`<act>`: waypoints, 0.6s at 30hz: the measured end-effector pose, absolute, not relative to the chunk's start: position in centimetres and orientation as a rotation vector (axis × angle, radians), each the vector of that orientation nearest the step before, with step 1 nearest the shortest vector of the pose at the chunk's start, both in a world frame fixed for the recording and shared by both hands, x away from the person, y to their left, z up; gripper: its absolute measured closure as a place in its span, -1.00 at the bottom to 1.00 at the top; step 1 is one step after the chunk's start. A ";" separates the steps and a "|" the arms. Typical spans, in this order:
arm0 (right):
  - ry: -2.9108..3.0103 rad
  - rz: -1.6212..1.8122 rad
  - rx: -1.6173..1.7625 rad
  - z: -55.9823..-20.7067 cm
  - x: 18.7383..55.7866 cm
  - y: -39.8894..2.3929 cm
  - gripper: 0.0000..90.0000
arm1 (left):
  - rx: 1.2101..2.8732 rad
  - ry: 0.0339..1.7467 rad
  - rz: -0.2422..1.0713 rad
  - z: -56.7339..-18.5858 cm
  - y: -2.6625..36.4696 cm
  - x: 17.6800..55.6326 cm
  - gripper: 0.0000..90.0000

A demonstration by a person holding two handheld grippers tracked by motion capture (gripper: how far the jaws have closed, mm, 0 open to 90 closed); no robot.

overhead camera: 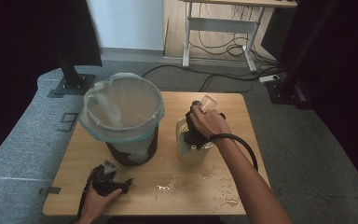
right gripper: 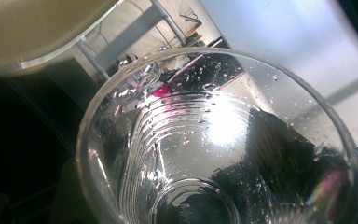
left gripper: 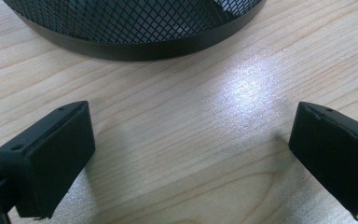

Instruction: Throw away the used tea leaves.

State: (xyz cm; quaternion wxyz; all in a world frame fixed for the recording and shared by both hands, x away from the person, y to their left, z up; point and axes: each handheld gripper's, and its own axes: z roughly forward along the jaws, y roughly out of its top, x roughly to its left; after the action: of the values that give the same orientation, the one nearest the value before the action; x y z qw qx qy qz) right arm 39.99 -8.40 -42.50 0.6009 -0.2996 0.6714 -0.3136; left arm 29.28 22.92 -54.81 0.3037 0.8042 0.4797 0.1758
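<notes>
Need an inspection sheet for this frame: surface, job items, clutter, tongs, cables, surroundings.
Surface: wooden table, wet patches near the front edge.
Job's things: mesh bin with plastic liner; clear plastic cup, droplets inside, tilted above a pale container.
Clutter: nothing seen.
Tongs: left tongs open, empty, low over the table near the bin base; right tongs shut on the cup.
Cables: black cable looping from the right tongs.
Surroundings: grey floor, desk frame with loose wires behind.
</notes>
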 end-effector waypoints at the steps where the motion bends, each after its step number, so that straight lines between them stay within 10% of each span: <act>1: 1.577 -0.687 -0.663 -42.4 39.9 -8.5 -0.15 | 2.131 1.270 0.466 -54.8 22.9 29.3 -1.00; 18: 1.985 0.302 0.212 -38.3 39.5 -11.3 -0.15 | 2.132 1.270 0.465 -54.8 22.9 29.3 -1.00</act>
State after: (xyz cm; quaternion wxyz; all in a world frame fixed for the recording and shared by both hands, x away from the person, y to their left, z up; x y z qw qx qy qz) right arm 39.50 -11.29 -38.35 0.5325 0.0890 0.8322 0.1265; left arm 29.28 22.92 -54.80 0.3034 0.8046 0.4793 0.1756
